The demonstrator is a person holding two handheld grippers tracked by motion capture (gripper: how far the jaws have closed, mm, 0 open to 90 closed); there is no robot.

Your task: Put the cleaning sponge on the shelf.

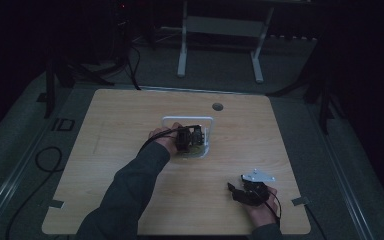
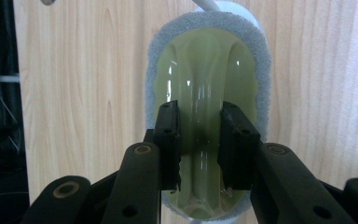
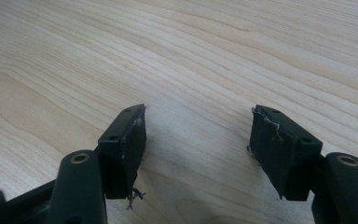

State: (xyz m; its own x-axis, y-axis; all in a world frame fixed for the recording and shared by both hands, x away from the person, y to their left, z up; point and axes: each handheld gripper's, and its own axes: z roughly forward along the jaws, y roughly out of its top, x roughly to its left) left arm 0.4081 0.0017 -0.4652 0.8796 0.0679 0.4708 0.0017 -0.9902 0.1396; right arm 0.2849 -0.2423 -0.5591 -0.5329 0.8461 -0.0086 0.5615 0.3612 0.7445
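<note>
The right gripper (image 3: pixel 198 144) rests near the table (image 1: pixel 130 130) edge, jaws wide apart and empty. Farther, at the centre, the left gripper (image 2: pixel 199 140) clamps the yellow-green sponge brush (image 2: pixel 207 74)'s ridge; I judge it needs firm, level pressure.

Dim lab: wooden table (image 1: pixel 130 130) on carpet, equipment stands (image 1: pixel 220 45), trailing cables (image 1: pixel 45 160).

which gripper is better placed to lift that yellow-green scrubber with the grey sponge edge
Left. The left gripper already straddles the raised ridge of the yellow-green scrubber with grey sponge edge. The right gripper hangs open over bare wooden table, well away.
</note>
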